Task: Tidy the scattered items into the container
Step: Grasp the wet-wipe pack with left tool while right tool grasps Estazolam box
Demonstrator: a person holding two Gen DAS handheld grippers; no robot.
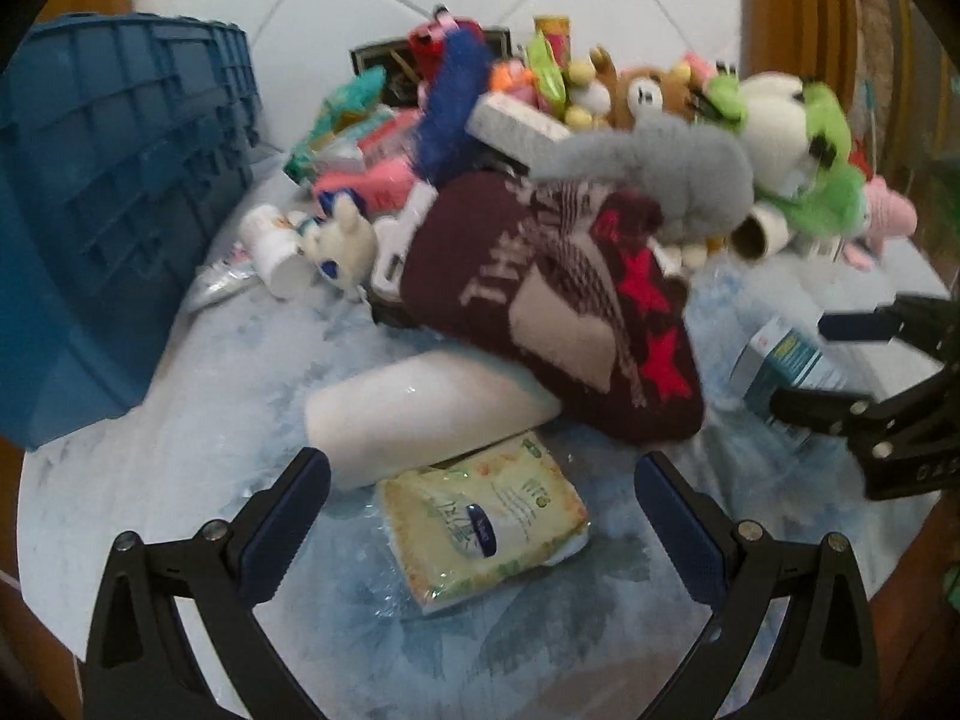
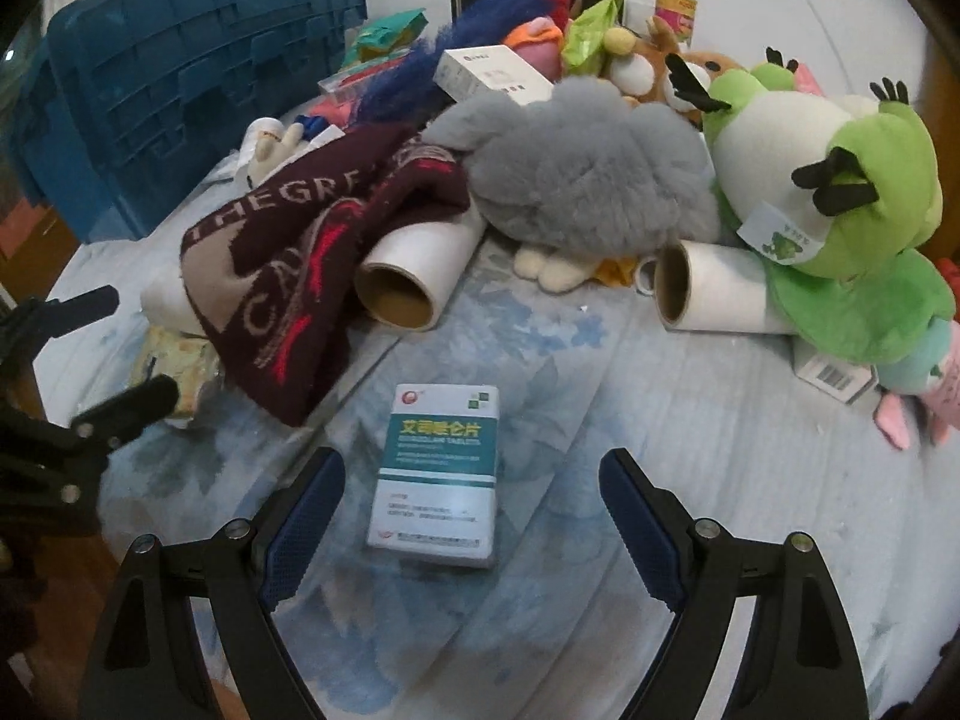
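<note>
Both tools stand wide open and hold nothing: the left tool (image 1: pixel 480 516) frames a yellow tissue pack (image 1: pixel 486 528), the right tool (image 2: pixel 471 510) frames a white medicine box (image 2: pixel 438 474) on the tabletop (image 2: pixel 660 420), and the blue container (image 2: pixel 198 72) sits at ten o'clock.

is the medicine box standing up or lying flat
Lying flat: the medicine box rests on its broad back on the blue cloth, printed face up, between the open right gripper.
</note>
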